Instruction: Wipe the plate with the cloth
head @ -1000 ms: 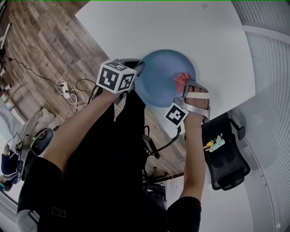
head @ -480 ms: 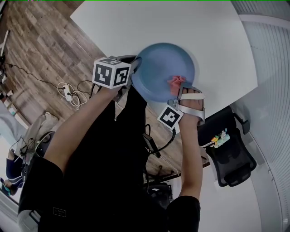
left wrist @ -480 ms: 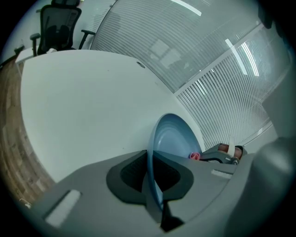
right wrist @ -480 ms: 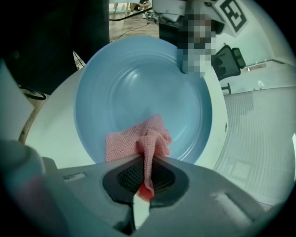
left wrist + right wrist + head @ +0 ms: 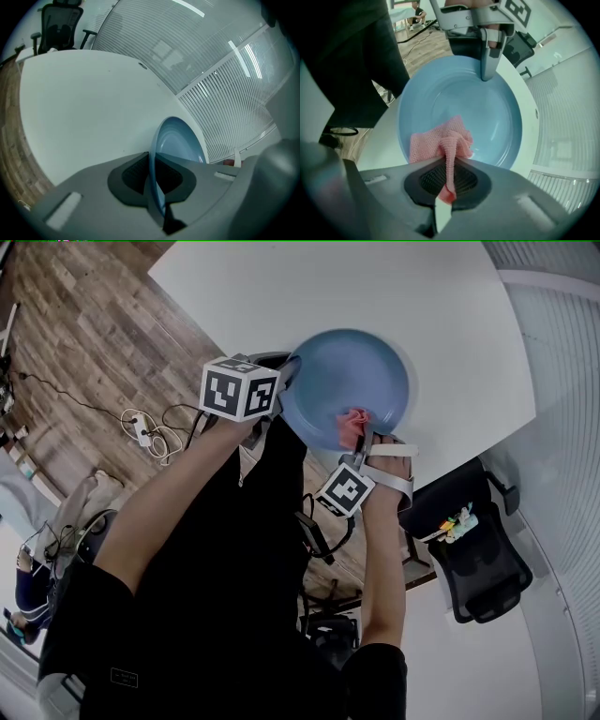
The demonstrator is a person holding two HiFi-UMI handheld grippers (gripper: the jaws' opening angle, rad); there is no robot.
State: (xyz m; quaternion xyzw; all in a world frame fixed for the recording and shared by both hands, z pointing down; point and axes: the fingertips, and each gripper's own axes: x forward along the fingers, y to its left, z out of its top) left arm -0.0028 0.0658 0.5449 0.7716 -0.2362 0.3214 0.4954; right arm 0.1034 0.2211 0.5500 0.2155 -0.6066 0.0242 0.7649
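At the near edge of a white table (image 5: 422, 296), a round blue plate (image 5: 361, 367), face up and with no long axis, is clamped by its left rim in the closed jaws of the left gripper (image 5: 157, 187). The right gripper (image 5: 447, 180), jaws shut on a pink cloth (image 5: 438, 140), holds it to the plate's near side, the fold trailing away from the jaws. The wipe looks under way, and the next stroke likely calls for sweeping toward the far rim.

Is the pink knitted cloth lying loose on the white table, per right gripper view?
No, the pink knitted cloth is pinched between the jaws of the right gripper, its free end lying inside the round blue plate.
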